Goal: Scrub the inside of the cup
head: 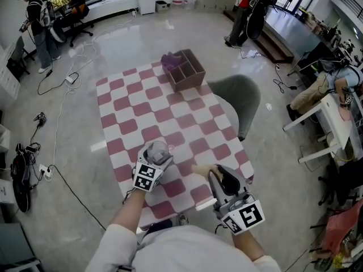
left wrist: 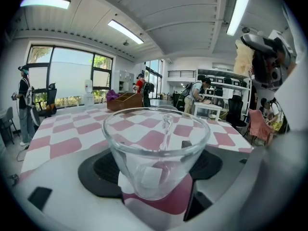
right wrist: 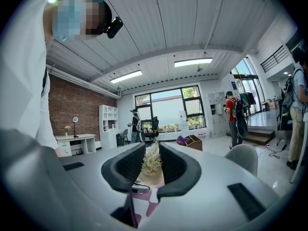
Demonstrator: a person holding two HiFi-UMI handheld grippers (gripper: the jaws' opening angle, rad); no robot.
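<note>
A clear glass cup (left wrist: 156, 148) with a handle on its far side stands upright between the jaws of my left gripper (left wrist: 156, 165), which is shut on its lower wall. In the head view the cup (head: 158, 150) and left gripper (head: 156, 154) hover over the near part of the checked table (head: 164, 115). My right gripper (head: 215, 173) is shut on a pale fibre scrubber (right wrist: 152, 162), whose tip (head: 199, 169) points left toward the cup, a short way apart. The scrubber (left wrist: 244, 57) also shows at the upper right of the left gripper view.
A wooden divided box (head: 186, 69) with a purple thing (head: 169, 61) stands at the table's far end. A grey chair (head: 243, 95) sits by the right edge. Cables (head: 54, 123) run over the floor at the left. People stand farther off.
</note>
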